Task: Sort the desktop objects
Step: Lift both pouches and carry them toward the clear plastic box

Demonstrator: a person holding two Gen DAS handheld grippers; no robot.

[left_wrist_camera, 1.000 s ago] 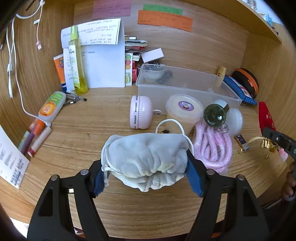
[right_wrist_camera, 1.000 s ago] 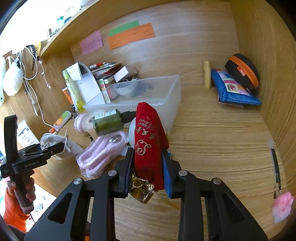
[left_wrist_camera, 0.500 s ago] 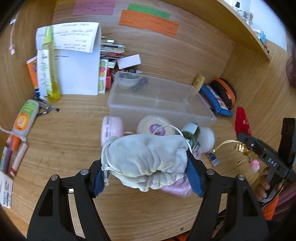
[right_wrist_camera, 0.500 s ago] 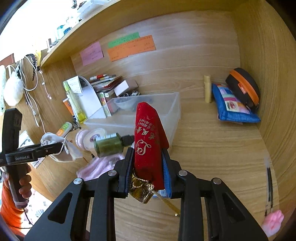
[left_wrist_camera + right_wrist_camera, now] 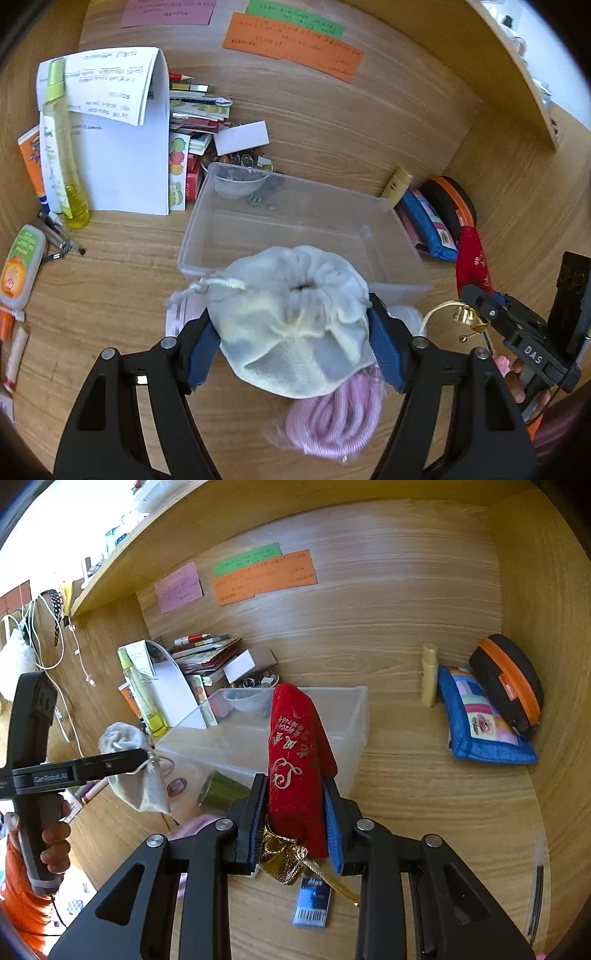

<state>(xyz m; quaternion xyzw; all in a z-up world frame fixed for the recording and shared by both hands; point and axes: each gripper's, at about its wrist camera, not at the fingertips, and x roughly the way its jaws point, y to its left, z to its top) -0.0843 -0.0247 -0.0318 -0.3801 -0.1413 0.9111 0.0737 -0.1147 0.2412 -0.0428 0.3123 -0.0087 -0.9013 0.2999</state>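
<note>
A crumpled grey drawstring pouch is gripped between the jaws of the left gripper at lower centre, lifted above the near rim of one clear plastic bin. A red velvet pouch with gold script and a gold tie is clamped upright in the jaws of the right gripper, mid-frame. Bare desk is seen right of the bin. Three coloured notes are stuck on the back wall.

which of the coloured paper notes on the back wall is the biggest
The orange note: the longest strip, sitting just under the narrower green note and to the right of the smaller, squarer pink note.
</note>
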